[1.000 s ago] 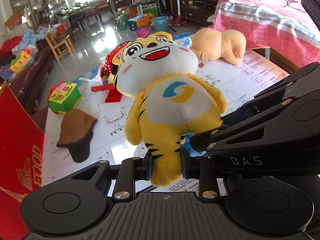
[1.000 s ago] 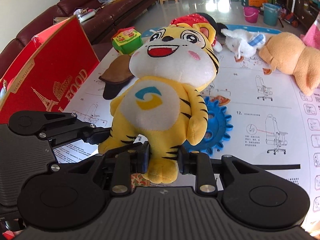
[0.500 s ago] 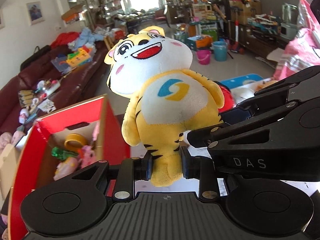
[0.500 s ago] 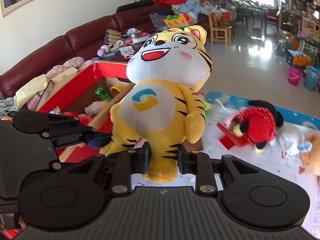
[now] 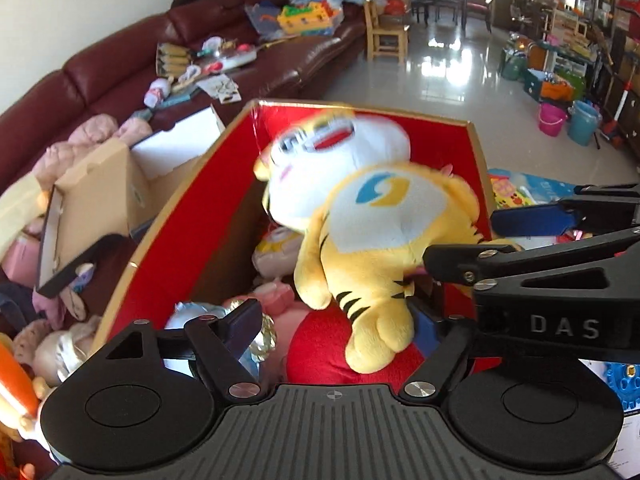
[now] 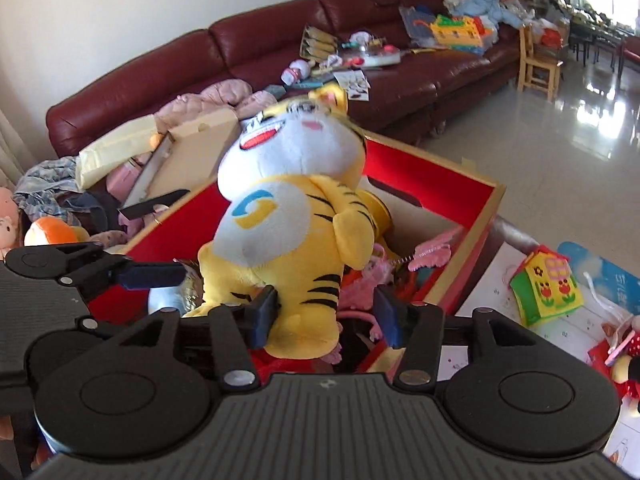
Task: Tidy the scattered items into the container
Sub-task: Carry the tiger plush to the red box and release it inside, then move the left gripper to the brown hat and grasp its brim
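While both fingers gape wide | tiger plush [image 5: 372, 236] (blurred) between them, over red box [image 5: 192, 216]

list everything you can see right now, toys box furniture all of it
tiger plush: one, yellow and white, tipping over the box
cardboard box: one, red, holding toys
red plush: one, inside the box
toy house: one, green and yellow, right of the box
sofa: one, dark red, cluttered, behind the box
wooden chair: one, far right
buckets: two, pink and blue, on the floor
left gripper: open
right gripper: open
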